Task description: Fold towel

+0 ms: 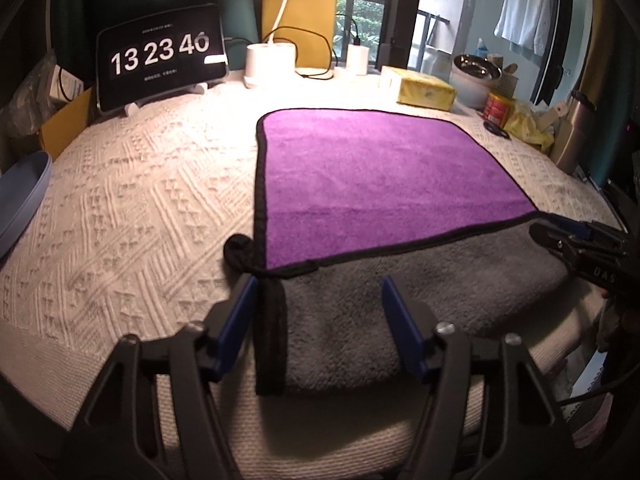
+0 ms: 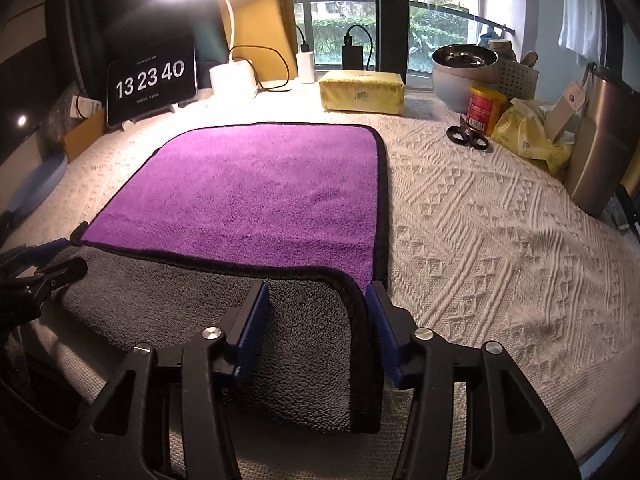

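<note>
A towel, purple (image 1: 372,176) on one face and grey (image 1: 400,308) on the other with a black border, lies on the white textured cloth. Its near edge is folded over, grey face up. My left gripper (image 1: 318,292) is open above the fold's near left corner, its fingers straddling the black border. My right gripper (image 2: 318,296) is open above the fold's near right corner (image 2: 352,288). The towel also shows in the right wrist view (image 2: 260,192). Each gripper shows at the edge of the other's view: the right one (image 1: 576,240), the left one (image 2: 44,264).
A clock tablet (image 1: 160,56), a white lamp base (image 1: 268,64) and a yellow pack (image 1: 424,90) stand at the back. Scissors (image 2: 468,136), a red can (image 2: 484,110), a steel bowl (image 2: 464,60) and yellow bags (image 2: 528,136) are at the right. A blue plate (image 1: 24,196) is at the left.
</note>
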